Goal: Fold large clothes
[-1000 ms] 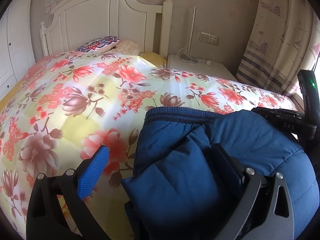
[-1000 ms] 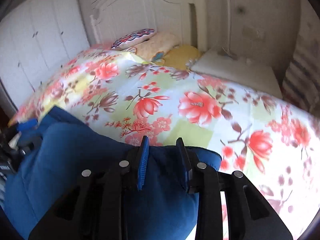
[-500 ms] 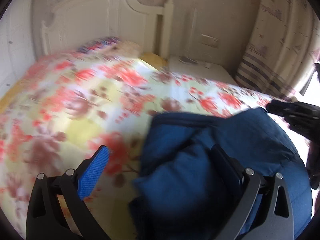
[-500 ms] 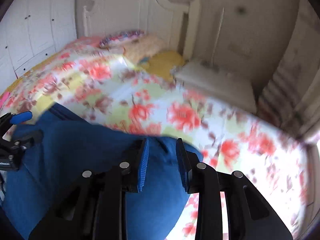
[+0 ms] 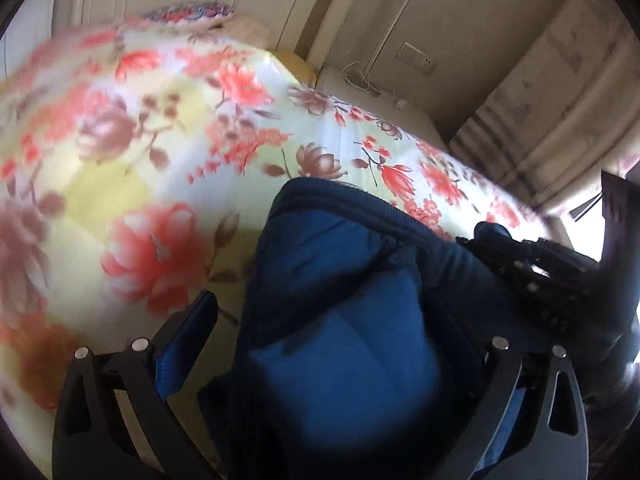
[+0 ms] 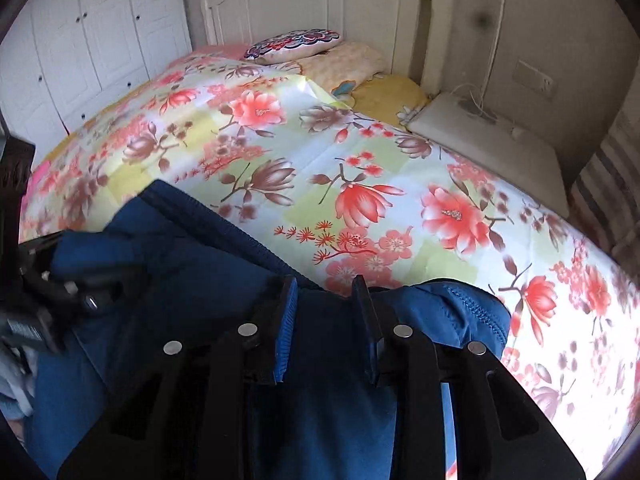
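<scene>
- Jacket (image 6: 192, 280): one padded blue garment is seen, bunched on the near part of the one bed's floral quilt (image 6: 360, 184), well apart from the headboard (image 6: 320, 4).
- Right claw (image 6: 326, 320): its two blue-padded fingers are clenched on a fold of the jacket, with the fabric pinched between them, at the side of the jacket nearer the nightstand (image 6: 488, 144).
- Left claw (image 5: 344, 344): its jaws are spread wide around a thick bundle of the jacket; one blue pad (image 5: 180, 352) stands clear of the fabric over the quilt, while the other finger is hidden in the folds, so a grasp cannot be told.
- Three pillows are counted against the headboard: one patterned cushion (image 6: 296, 42), one pale peach pillow (image 6: 344, 64) and one yellow pillow (image 6: 388, 94).
- One white nightstand is placed beside the headboard, with one wall socket (image 6: 534, 80) above it.
- One white wardrobe (image 6: 88, 40) is seen on the headboard's other side.
</scene>
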Demonstrator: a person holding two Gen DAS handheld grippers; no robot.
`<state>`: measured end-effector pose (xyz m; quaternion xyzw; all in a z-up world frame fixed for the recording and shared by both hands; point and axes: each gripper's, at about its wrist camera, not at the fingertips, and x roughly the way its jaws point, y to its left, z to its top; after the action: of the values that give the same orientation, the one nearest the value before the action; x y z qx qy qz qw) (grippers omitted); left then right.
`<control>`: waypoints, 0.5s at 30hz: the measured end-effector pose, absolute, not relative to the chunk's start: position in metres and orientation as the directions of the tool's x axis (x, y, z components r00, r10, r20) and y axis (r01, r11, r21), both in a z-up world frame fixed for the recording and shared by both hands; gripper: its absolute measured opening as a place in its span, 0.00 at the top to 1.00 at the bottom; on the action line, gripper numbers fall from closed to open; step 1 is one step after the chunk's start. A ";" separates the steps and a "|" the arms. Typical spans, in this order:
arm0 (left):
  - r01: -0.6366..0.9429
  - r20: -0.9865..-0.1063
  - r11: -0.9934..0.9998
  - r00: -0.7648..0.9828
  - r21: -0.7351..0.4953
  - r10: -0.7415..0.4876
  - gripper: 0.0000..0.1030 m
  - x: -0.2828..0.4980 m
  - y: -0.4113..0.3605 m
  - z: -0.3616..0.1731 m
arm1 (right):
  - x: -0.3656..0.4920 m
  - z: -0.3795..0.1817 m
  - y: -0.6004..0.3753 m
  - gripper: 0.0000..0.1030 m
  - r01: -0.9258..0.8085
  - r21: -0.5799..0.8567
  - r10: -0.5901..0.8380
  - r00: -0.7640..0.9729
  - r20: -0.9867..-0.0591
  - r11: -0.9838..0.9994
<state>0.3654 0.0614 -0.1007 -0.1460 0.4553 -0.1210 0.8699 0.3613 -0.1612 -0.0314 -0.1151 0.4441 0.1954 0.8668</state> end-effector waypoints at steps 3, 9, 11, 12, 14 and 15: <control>0.069 -0.761 0.953 0.587 -0.294 -0.277 0.02 0.356 0.055 -0.095 | 0.354 -0.036 -0.147 0.71 -0.442 -0.128 0.166 0.566 -0.807 0.888; -0.060 -0.718 0.988 0.694 -0.141 -0.060 0.02 0.300 0.075 -0.056 | 0.338 -0.023 -0.136 0.70 -0.451 -0.264 0.077 0.609 -0.789 0.853; -0.068 -0.673 0.992 0.739 -0.105 -0.021 0.02 0.264 0.083 -0.041 | 0.328 -0.004 -0.131 0.70 -0.480 -0.227 0.136 0.608 -0.782 0.847; -0.060 -0.650 0.994 0.760 -0.088 -0.012 0.02 0.244 0.085 -0.035 | 0.321 0.010 -0.127 0.70 -0.499 -0.183 0.194 0.610 -0.768 0.847; -0.011 -0.612 0.997 0.790 -0.081 -0.041 0.02 0.208 0.081 -0.026 | 0.311 0.029 -0.115 0.70 -0.539 -0.119 0.282 0.601 -0.748 0.834; 0.032 -0.597 0.996 0.799 -0.082 -0.075 0.02 0.191 0.076 -0.026 | 0.305 0.032 -0.102 0.70 -0.579 -0.115 0.314 0.586 -0.747 0.807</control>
<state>0.1907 0.0760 -0.0257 -0.0336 0.3160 -0.0283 0.9478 0.3055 -0.1021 0.0322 -0.1760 0.3764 0.2555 0.8730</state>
